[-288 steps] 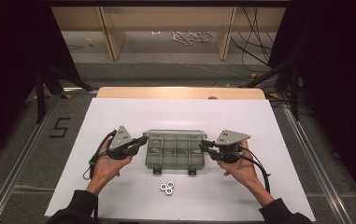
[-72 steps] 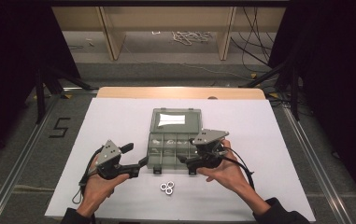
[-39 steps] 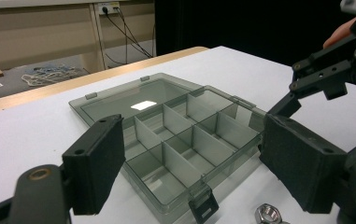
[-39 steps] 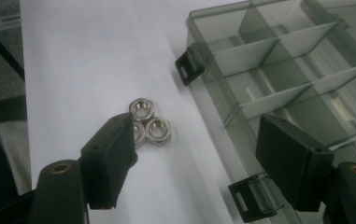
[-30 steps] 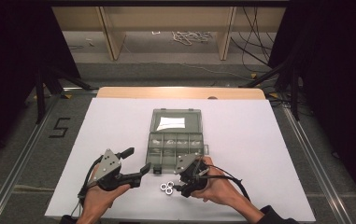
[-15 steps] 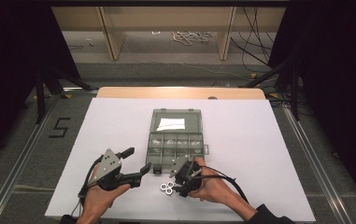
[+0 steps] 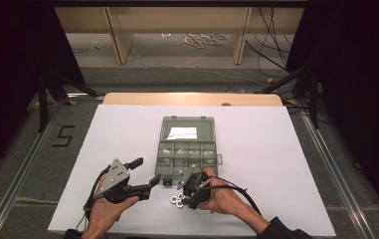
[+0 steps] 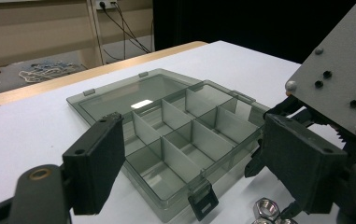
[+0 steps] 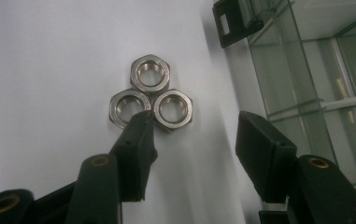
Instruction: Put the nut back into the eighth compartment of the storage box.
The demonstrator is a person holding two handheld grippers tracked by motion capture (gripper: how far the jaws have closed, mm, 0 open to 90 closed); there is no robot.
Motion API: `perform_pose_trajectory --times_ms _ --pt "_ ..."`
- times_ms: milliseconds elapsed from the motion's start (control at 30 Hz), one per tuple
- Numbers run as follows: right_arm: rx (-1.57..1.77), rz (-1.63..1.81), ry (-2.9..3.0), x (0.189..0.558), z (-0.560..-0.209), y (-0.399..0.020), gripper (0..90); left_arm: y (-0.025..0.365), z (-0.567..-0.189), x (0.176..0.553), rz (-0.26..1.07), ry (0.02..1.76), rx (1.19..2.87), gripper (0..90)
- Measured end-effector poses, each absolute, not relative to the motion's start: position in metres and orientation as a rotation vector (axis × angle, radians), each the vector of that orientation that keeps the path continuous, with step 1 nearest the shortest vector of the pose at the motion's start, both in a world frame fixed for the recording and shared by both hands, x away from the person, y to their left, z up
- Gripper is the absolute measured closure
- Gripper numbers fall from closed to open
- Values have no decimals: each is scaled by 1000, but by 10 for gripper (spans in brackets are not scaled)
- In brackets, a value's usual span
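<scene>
Box (image 7: 187,149) open, compartments empty | three nuts (image 9: 150,96) lie on table (image 7: 276,164) | your right claw (image 9: 194,135) closing around one, ungripped | left claw (image 8: 189,163) wide, empty

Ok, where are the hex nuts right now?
In the high view the three hex nuts lie clustered on the white table, just before the open organizer box, by the right gripper.

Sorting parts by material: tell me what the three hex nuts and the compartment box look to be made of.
Hex nuts: apparently steel, bright silvery finish, judging by sharp reflections on the flats and threaded bores; the plating cannot be told. Compartment box: seemingly clear, grey-tinted hard plastic, glossy; dividers and table show through its walls, and the open lid mirrors a light. Its latch looks like opaque black plastic.
</scene>
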State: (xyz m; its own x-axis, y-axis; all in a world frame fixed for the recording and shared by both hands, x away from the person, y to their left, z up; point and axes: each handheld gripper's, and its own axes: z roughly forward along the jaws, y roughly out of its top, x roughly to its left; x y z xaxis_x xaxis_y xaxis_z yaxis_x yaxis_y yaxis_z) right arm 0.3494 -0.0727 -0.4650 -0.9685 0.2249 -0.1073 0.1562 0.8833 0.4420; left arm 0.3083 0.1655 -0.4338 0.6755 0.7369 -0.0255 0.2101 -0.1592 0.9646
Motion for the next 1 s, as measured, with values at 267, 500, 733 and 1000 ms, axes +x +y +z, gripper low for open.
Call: perform_pose_trajectory --times_ms 267,500,733,1000 --pt "266 624 2919 354 -466 -68 540 166 -434 308 550 773 1711 220" --pt "249 597 2953 357 -465 -64 596 166 -434 308 553 770 1713 227" --pt "199 553 2988 360 -464 -57 663 166 -433 308 555 765 1709 229" --pt "204 562 3008 362 -464 -56 702 166 -434 308 553 768 1715 229"
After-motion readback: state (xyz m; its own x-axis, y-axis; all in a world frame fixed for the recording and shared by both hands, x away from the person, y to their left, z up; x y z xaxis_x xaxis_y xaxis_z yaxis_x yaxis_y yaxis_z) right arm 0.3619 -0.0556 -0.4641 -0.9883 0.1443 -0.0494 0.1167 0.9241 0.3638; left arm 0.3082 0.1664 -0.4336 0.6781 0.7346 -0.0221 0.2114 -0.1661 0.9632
